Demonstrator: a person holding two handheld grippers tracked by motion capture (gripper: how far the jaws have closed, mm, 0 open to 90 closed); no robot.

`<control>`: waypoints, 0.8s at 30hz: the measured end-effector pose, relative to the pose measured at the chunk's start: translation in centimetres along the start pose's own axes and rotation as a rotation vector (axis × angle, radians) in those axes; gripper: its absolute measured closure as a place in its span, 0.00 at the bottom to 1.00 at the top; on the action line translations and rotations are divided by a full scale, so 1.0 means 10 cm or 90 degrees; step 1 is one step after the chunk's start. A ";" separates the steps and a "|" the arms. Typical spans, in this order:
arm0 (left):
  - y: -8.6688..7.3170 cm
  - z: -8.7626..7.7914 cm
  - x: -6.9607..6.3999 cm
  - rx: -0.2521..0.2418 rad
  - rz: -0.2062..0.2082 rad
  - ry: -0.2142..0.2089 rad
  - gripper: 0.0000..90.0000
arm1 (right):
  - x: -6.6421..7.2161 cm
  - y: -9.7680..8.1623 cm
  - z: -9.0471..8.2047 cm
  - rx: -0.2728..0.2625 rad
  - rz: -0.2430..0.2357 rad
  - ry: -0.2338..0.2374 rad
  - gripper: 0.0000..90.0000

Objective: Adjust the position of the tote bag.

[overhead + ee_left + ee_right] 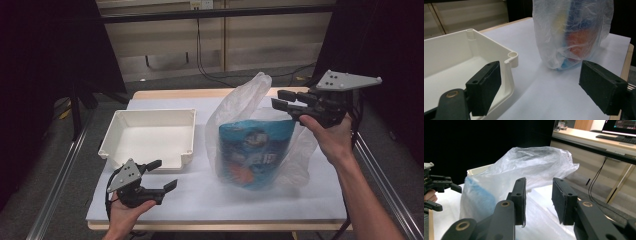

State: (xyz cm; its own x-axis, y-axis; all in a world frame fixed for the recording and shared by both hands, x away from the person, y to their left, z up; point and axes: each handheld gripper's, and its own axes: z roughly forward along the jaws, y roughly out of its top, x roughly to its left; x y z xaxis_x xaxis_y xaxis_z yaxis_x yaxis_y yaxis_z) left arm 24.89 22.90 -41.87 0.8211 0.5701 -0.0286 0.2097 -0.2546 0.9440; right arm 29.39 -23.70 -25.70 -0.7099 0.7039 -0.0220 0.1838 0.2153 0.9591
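A thin clear plastic bag (240,102) stands upright in the middle of the table, with a blue printed package (255,147) inside it. From low on the table, the bag (571,30) shows orange and blue through its film. My right gripper (278,99) hovers at the bag's upper right edge and points left. Its jaws stand apart, and my right gripper (539,185) has the crumpled bag top (531,162) just beyond the gap, with nothing pressed between the pads. My left gripper (165,174) rests low at the front left, wide open and empty. My left gripper (541,87) faces the bag.
A white, empty rectangular tray (155,111) sits left of the bag; its corner (511,56) is close to my left jaw. White paper (210,200) covers the table. Metal rails run along both sides, with dark curtains beyond. Cables lie on the floor behind.
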 end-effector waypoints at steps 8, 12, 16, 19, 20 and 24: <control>0.13 0.11 -0.01 -0.019 0.009 -0.009 0.19 | -0.14 0.12 0.16 0.017 -0.006 -0.001 0.60; 0.13 0.11 -0.02 -0.005 0.014 -0.001 0.19 | -0.22 0.19 0.24 0.022 -0.005 -0.004 0.60; 0.11 0.12 -0.03 -0.010 0.010 -0.011 0.19 | -0.25 0.26 0.31 0.029 -0.009 -0.006 0.62; 0.12 0.11 -0.03 -0.008 0.009 -0.009 0.19 | -0.26 0.29 0.33 0.025 -0.009 -0.006 0.62; 0.13 0.11 -0.02 -0.005 0.012 -0.007 0.19 | -0.27 0.29 0.34 0.027 -0.007 -0.002 0.62; 0.21 0.11 -0.03 -0.023 0.014 -0.009 0.19 | -0.27 0.29 0.42 0.049 -0.008 0.025 0.68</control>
State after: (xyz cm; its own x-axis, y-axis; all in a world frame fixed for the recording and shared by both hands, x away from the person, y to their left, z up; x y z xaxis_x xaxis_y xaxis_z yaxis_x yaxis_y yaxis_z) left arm 25.66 21.34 -40.28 0.8328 0.5534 -0.0114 0.1715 -0.2383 0.9559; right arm 34.71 -22.11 -24.00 -0.7386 0.6737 -0.0220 0.2252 0.2774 0.9340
